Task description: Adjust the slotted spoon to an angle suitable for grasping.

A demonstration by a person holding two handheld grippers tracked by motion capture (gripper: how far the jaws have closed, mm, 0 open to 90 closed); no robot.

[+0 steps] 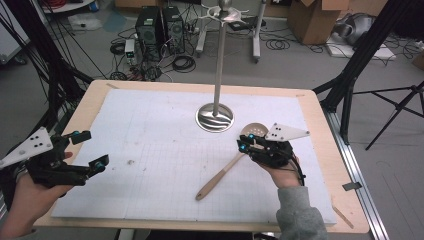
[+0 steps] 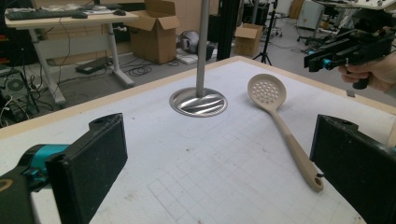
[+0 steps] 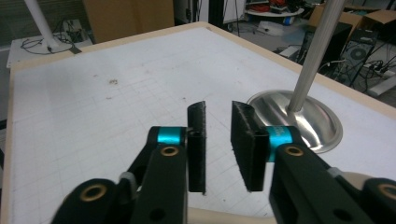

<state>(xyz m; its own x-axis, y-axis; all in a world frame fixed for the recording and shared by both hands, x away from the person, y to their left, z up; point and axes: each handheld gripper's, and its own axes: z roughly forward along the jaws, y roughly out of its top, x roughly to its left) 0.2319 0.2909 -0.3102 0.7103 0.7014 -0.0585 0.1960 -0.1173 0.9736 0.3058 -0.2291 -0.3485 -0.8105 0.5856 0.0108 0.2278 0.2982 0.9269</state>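
Observation:
A beige slotted spoon point(image 1: 220, 175) lies diagonally on the white grid mat point(image 1: 150, 150), its perforated head toward the metal stand point(image 1: 215, 119). My right gripper point(image 1: 242, 145) hovers just above the spoon near its head. Its jaws stand narrowly apart with nothing between them, and a piece of the spoon point(image 3: 219, 217) shows beneath the right gripper point(image 3: 218, 116). My left gripper point(image 1: 92, 149) is held at the mat's left edge, wide open and empty. From the left gripper point(image 2: 219, 163) I look across at the spoon point(image 2: 280, 121), the stand point(image 2: 198, 102) and the right gripper point(image 2: 327, 58).
The stand's round steel base point(image 3: 317, 123) carries a tall pole with hooks at the top point(image 1: 225, 12). The wooden table edge point(image 1: 330, 150) frames the mat. Computers, cables and cardboard boxes point(image 1: 312, 20) sit on the floor behind the table.

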